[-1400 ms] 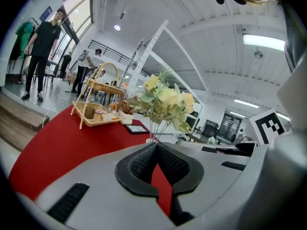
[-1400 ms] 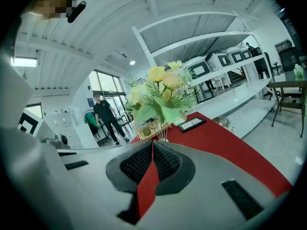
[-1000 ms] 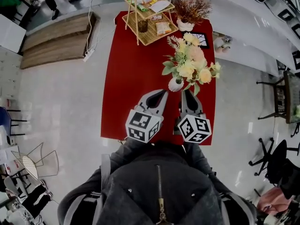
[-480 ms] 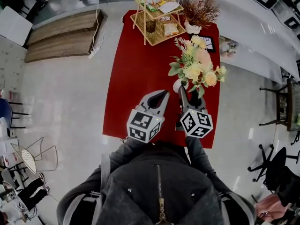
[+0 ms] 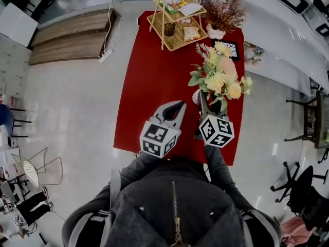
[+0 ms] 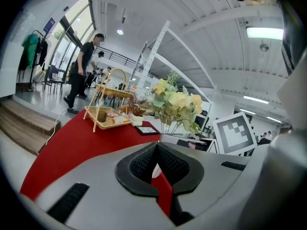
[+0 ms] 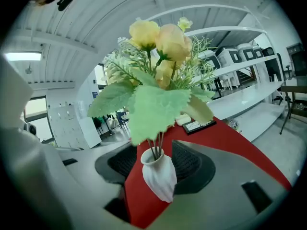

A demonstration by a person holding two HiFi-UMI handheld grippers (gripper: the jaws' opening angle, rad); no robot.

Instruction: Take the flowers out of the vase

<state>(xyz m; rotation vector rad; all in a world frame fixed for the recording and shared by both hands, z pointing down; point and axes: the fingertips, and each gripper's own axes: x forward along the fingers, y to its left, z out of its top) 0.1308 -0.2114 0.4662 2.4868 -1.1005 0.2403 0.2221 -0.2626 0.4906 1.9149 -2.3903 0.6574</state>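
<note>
right gripper (image 7: 157, 151): jaws spread wide, have just been opening; white vase (image 7: 160, 178) stands between them, upright on the red table (image 5: 149, 71); pads flank the vase body without clamping it; clear gap on 1 side, the other pad very close, can't tell if it touches

flowers (image 7: 156, 42): yellow and peach blooms plus big green leaves, not out yet; stems run down into the vase neck; the bunch spreads above and over the jaws

head view: right gripper comes in from the near edge of the table; vase mostly hidden under the foliage, only a bit of white showing at the lower left of the bunch; bunch sits on the table's right half, near the right edge

left gripper (image 6: 156, 148): closed, tips together, only a thin sliver of red cloth visible behind them; nothing held; in the head view it sits over the near part of the table, just left of the right gripper, apart from the vase

far end of the table: 2-tier wicker stand (image 5: 177, 17) with small items on it; dried plant (image 5: 223, 15) in a white pot to its right; framed picture (image 5: 227, 46) lying flat between that pot and the flowers

left gripper view also shows a person (image 6: 82, 66) on the floor beyond the table's far end
</note>
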